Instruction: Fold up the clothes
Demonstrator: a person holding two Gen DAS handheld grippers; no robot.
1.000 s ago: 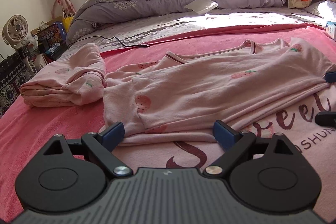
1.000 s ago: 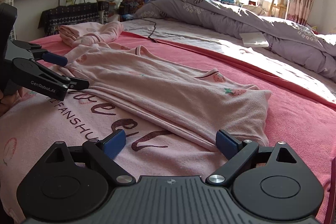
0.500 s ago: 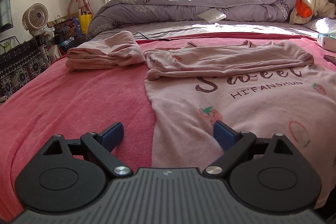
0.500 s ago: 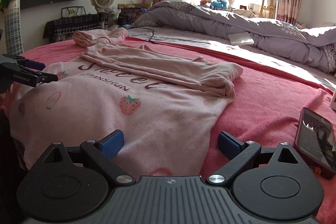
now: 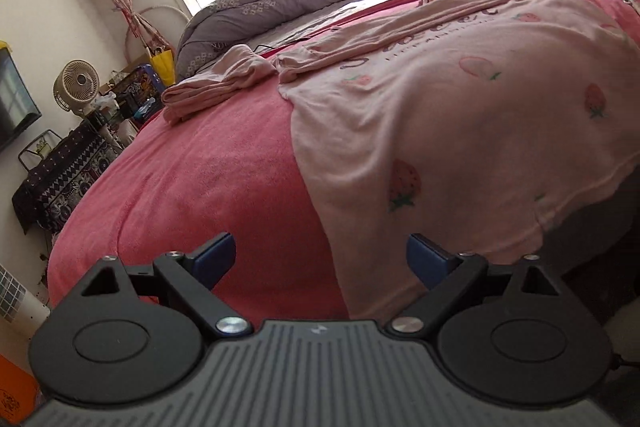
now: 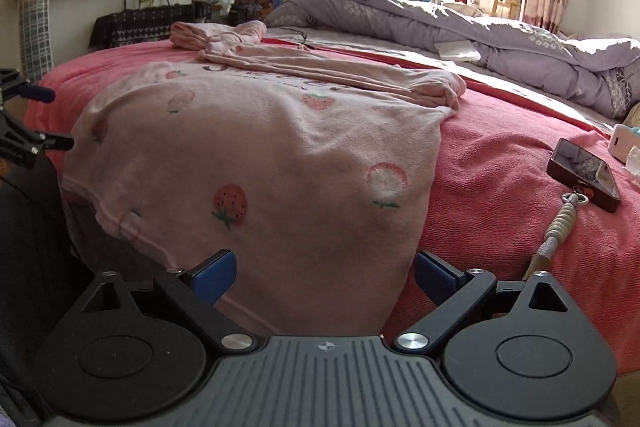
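One pink shirt [image 6: 256,147] with strawberry prints lies spread on the bed [image 5: 192,179], its hem hanging over the near edge toward me and its sleeves already laid across the chest near the collar. I judge this arrangement is made so that the bottom part can be lifted and folded up over the sleeves. Just beyond the shirt, touching its far corner, a second pink garment [image 5: 216,85] rests folded, put aside so it does not disturb the work. My left gripper [image 5: 320,259] hangs low at the left side of the hem with its jaws released and nothing between them; the shirt edge passes between the blue pads in this view, but I cannot tell if it touches them. My right gripper [image 6: 324,273] is at the other side of the hem, jaws also spread wide and empty. I think both are placed at the two hem corners to take them together. A phone [image 6: 584,173] with a cord lies on the pink cover to the right, apart from the shirt.
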